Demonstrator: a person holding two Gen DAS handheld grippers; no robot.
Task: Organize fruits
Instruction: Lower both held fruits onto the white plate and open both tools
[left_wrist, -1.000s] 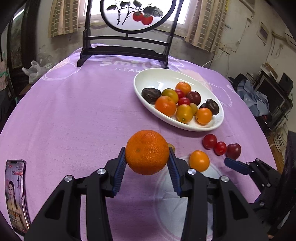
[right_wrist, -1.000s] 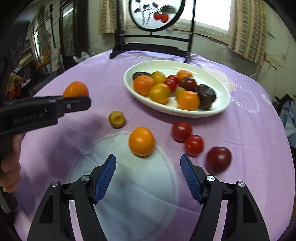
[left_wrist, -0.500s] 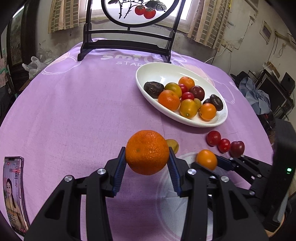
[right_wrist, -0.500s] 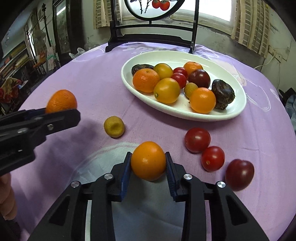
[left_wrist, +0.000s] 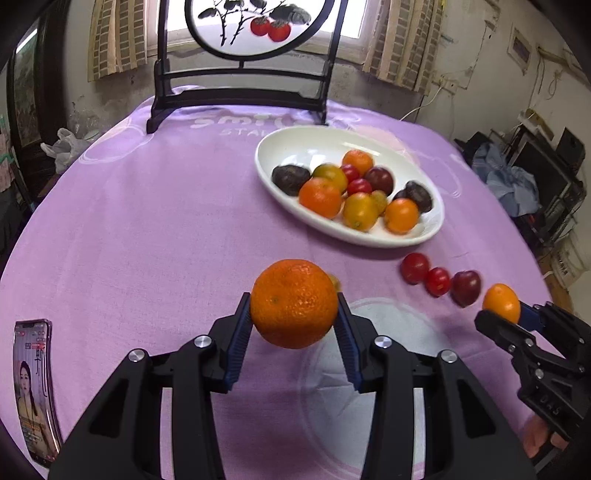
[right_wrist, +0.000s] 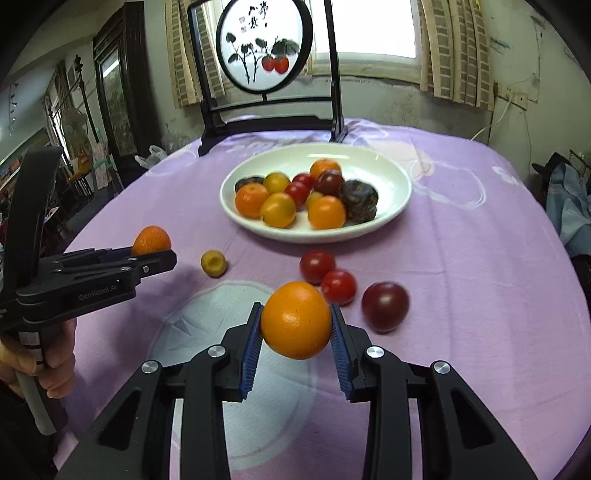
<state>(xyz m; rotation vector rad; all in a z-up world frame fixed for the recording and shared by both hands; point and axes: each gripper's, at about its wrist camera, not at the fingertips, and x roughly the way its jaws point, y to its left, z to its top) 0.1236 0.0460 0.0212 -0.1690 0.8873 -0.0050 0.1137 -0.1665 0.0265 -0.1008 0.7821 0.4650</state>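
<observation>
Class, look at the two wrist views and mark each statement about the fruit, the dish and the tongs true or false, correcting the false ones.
1. The left tongs grip a mandarin. True.
2. The right tongs are empty. False: they hold an orange fruit, clear of the cloth.
3. Two red tomatoes lie on the cloth outside the dish. True.
4. The dish is empty. False: it holds a pile of orange, red and dark fruit.
5. A phone lies on the cloth, screen lit. True.
6. The small yellow fruit sits in the dish. False: it lies on the cloth.
</observation>
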